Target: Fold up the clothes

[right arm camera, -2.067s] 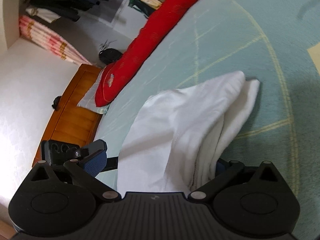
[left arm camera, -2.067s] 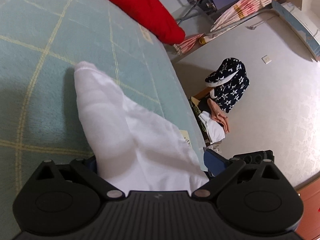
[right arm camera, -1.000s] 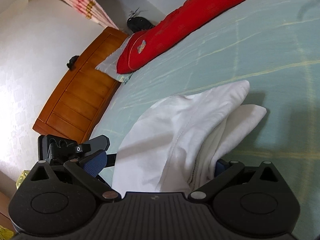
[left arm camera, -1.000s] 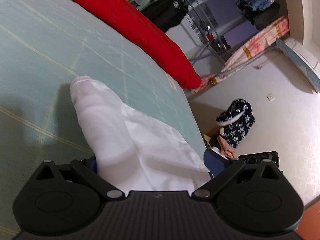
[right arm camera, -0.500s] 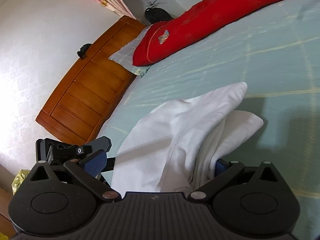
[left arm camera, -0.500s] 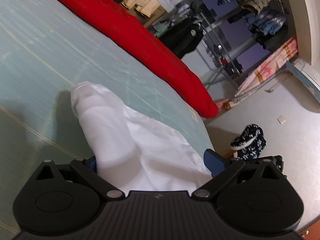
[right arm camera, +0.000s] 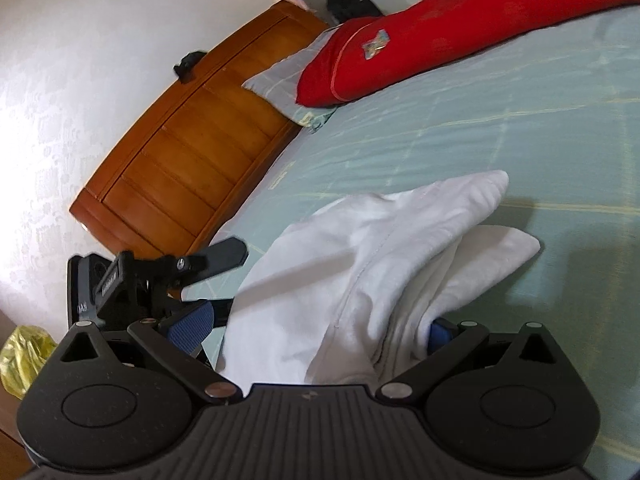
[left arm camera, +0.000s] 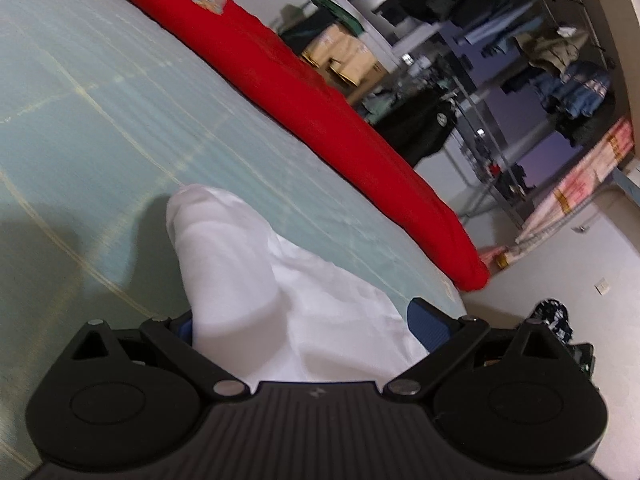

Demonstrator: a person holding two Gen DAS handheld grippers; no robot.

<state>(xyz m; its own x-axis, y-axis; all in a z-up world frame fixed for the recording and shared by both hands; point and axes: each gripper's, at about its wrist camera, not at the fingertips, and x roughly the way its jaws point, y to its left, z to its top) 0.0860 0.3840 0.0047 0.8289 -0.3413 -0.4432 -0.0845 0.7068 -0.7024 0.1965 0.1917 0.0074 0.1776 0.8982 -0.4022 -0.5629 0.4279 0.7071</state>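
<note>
White garment [left arm camera: 256, 280] is bunched between the spread fingers of our left gripper [left arm camera: 304, 328] and right gripper [right arm camera: 316, 332]; whether either grips it, we cannot tell. Both views have tilted upward off the bed [left arm camera: 100, 100], suggesting a carried fold.

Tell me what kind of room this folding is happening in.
Most likely a bedroom. The white garment lies on a bed with a pale green checked cover, a wooden headboard and a long red pillow; clothes hang on open racks beyond.
</note>
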